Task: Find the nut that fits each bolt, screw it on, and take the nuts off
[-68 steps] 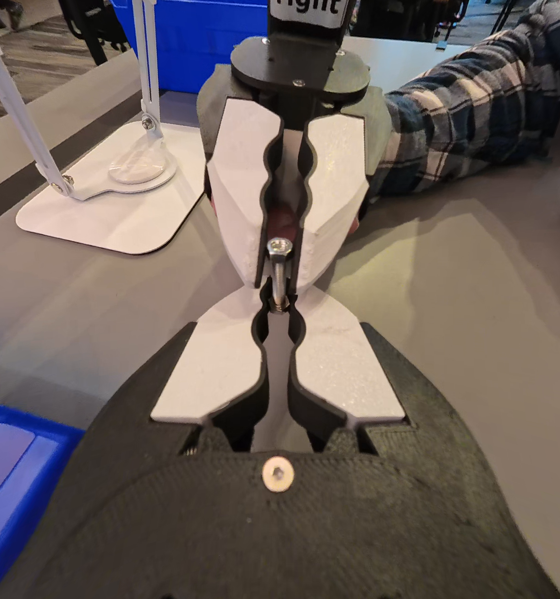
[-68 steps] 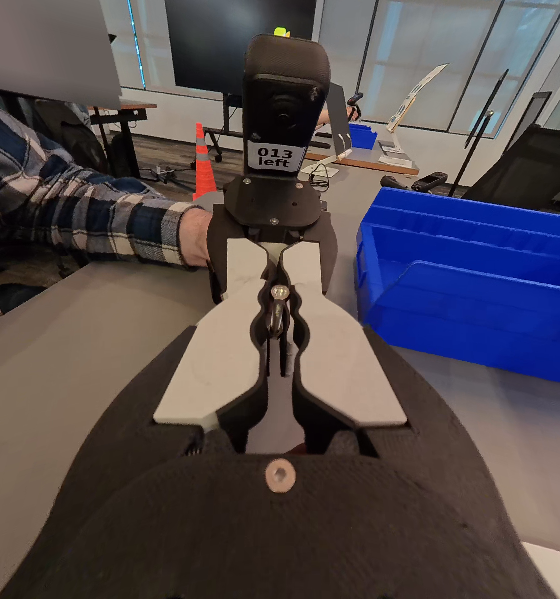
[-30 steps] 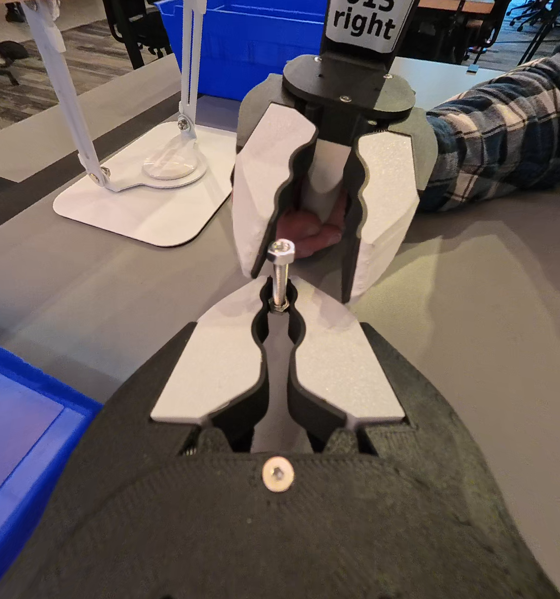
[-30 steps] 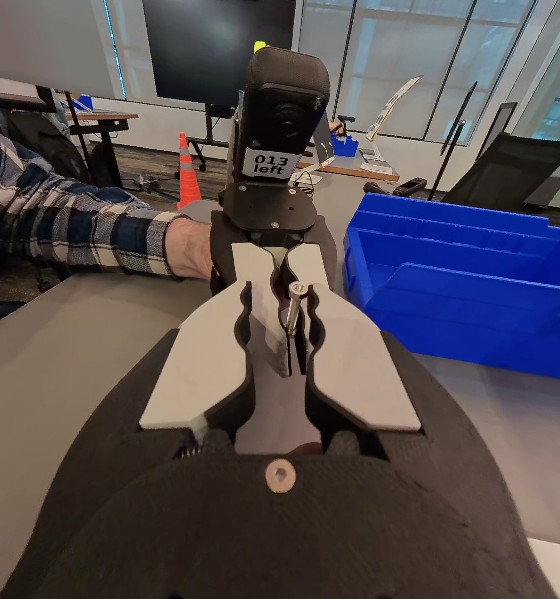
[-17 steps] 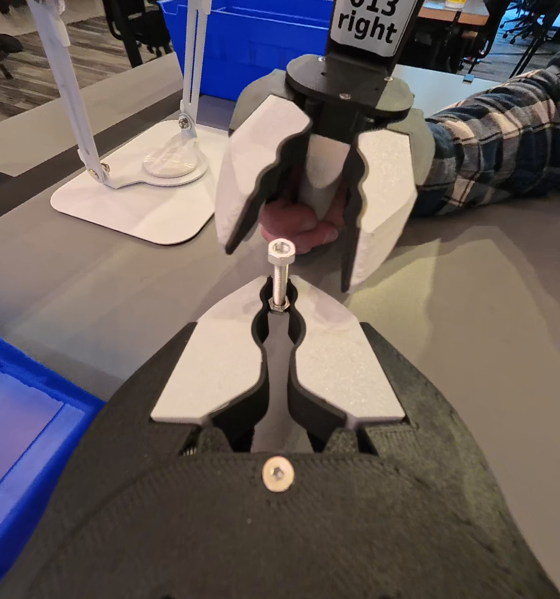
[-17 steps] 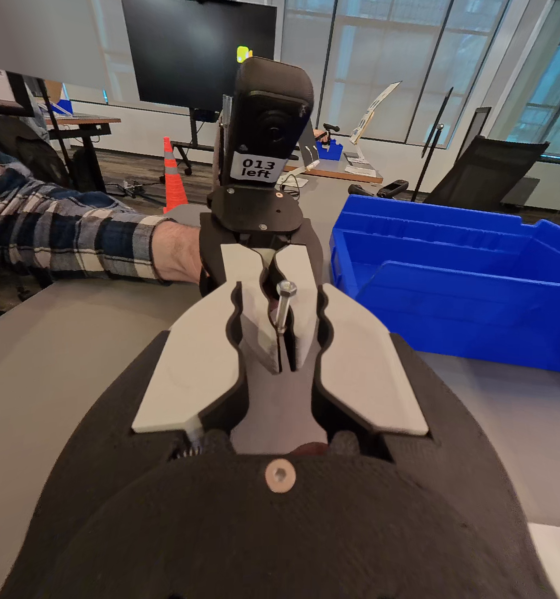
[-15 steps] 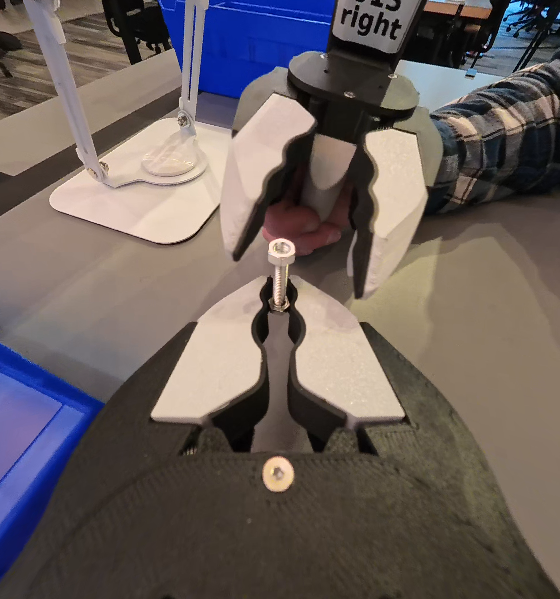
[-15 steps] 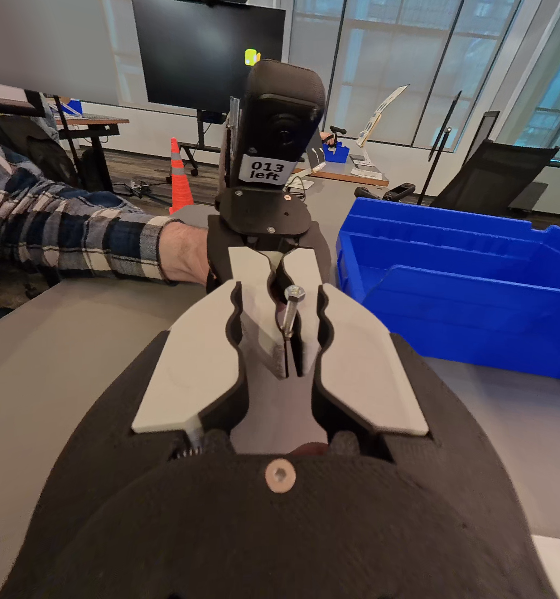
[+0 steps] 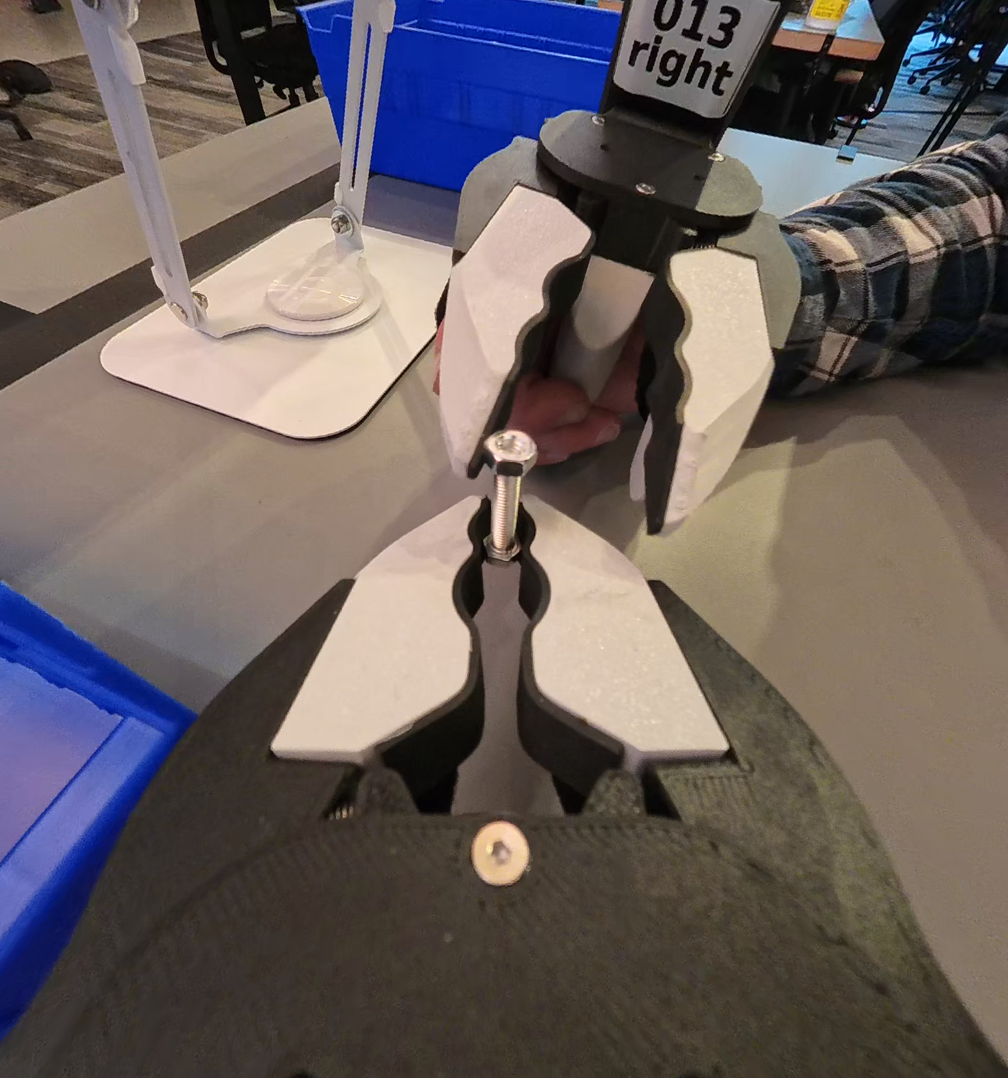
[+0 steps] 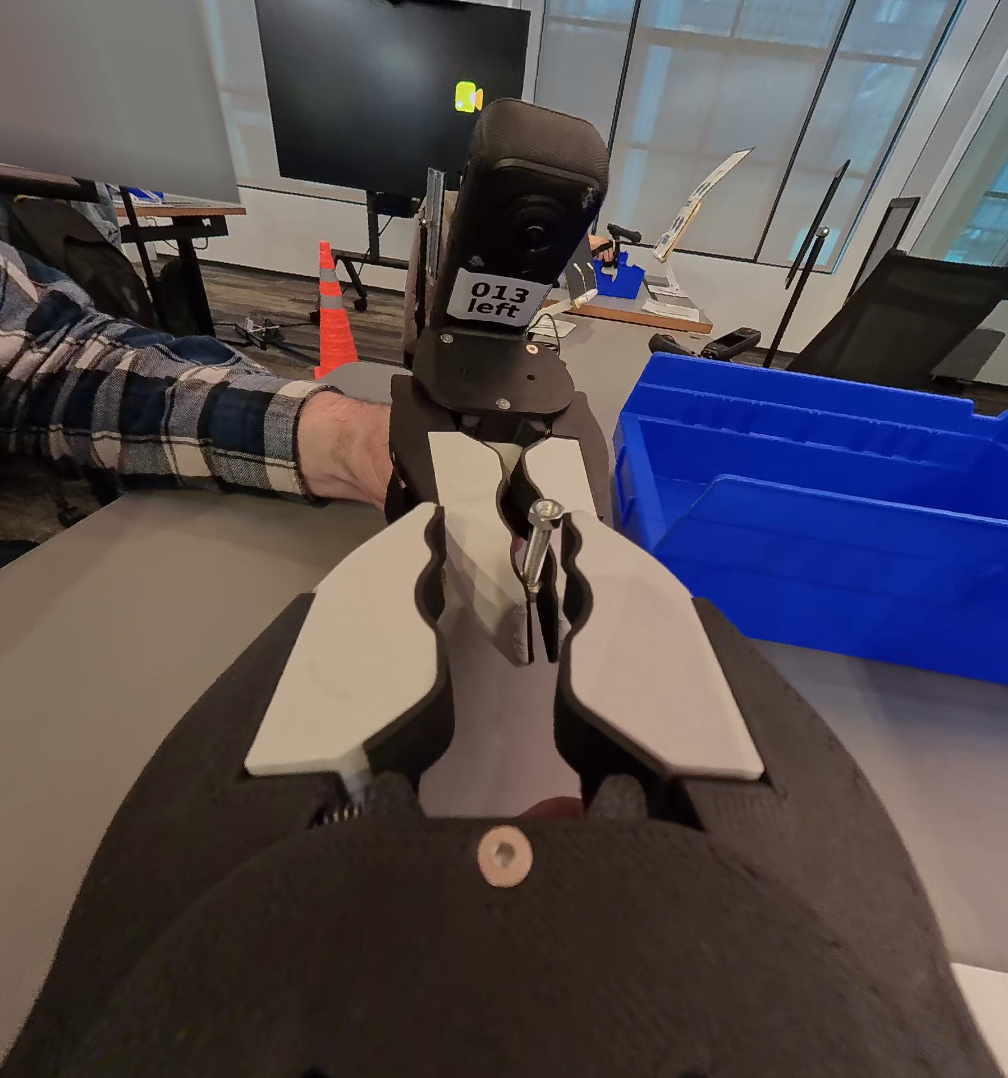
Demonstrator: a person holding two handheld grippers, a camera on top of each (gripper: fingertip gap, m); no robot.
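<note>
Since a couple of seconds ago the right tool (image 9: 560, 496) has let go of the bolt's head: then its white fingers were clamped on the hex head, now they stand spread wide, grasping nothing. One fingertip (image 9: 466, 449) sits just beside the head, and whether it touches cannot be told; the other fingertip (image 9: 665, 496) is well apart from it.

The left tool (image 9: 503, 545) is clenched on the lower end of the bolt (image 9: 504, 501), its two tips pressed in on the small nut (image 9: 503, 549) threaded there. The bolt stands upright out of those tips, with its silver hex head (image 9: 510, 454) at the top and bare thread between head and nut. From the right wrist view the same bolt (image 10: 539, 548) rises between the right tool's open fingers (image 10: 373, 612), nearer the one on the right of the picture, with a clear gap to the other.

Both tools hang over a grey tabletop (image 9: 840, 583). A blue bin (image 10: 840, 513) stands on it beside the left tool, another blue bin (image 9: 461, 87) lies behind the right tool, and a white stand (image 9: 257, 361) rests on its flat base nearby. A plaid sleeve (image 9: 910, 262) reaches in behind the right tool.
</note>
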